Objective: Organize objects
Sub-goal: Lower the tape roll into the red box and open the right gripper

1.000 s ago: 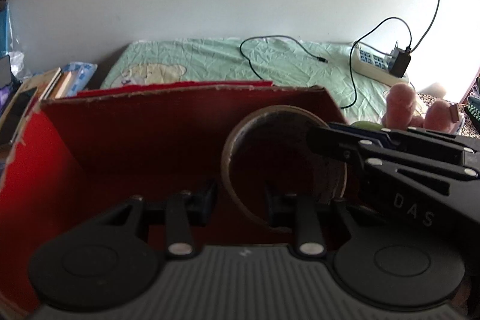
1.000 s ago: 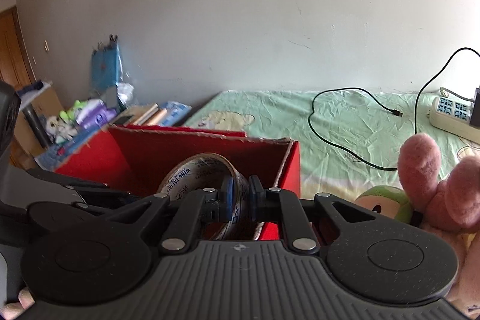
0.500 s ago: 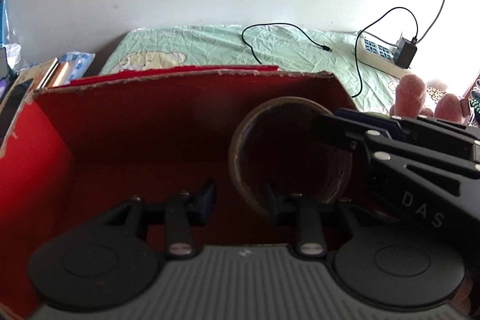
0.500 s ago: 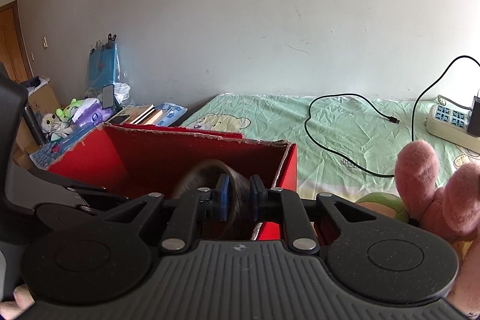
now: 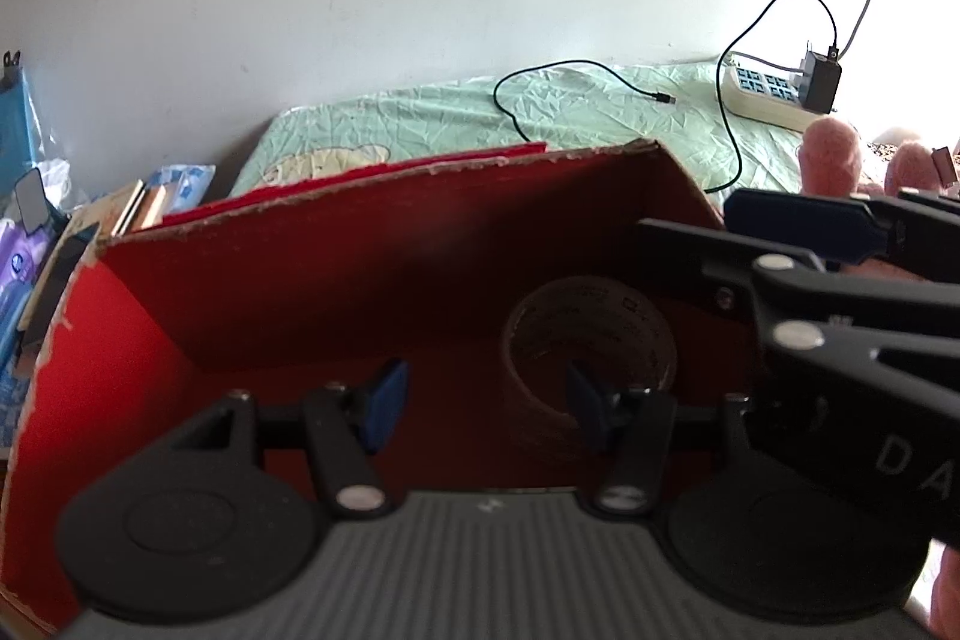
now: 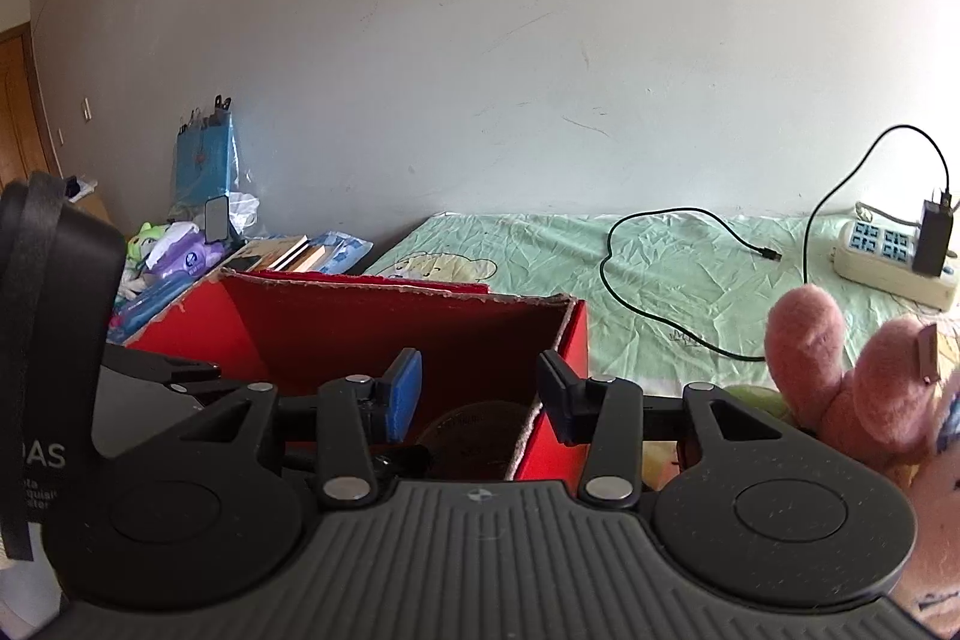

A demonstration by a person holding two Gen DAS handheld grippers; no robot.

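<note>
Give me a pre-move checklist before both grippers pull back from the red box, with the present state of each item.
1. Tape roll inside the red box: ok, it sits at the bottom near the right wall.
2. Left gripper released: ok, its jaws have just been opening and its pads press on nothing.
3. Right gripper released: ok, its jaws have just been opening and stand apart above the roll, not touching it.
4. Roll lying settled: cannot tell, it looks tilted and the picture is blurred.
5. Way back clear: not ok, the grippers sit close together and the pink plush toy is beside the right one.
6. Charger cable clear of the box: ok.
</note>
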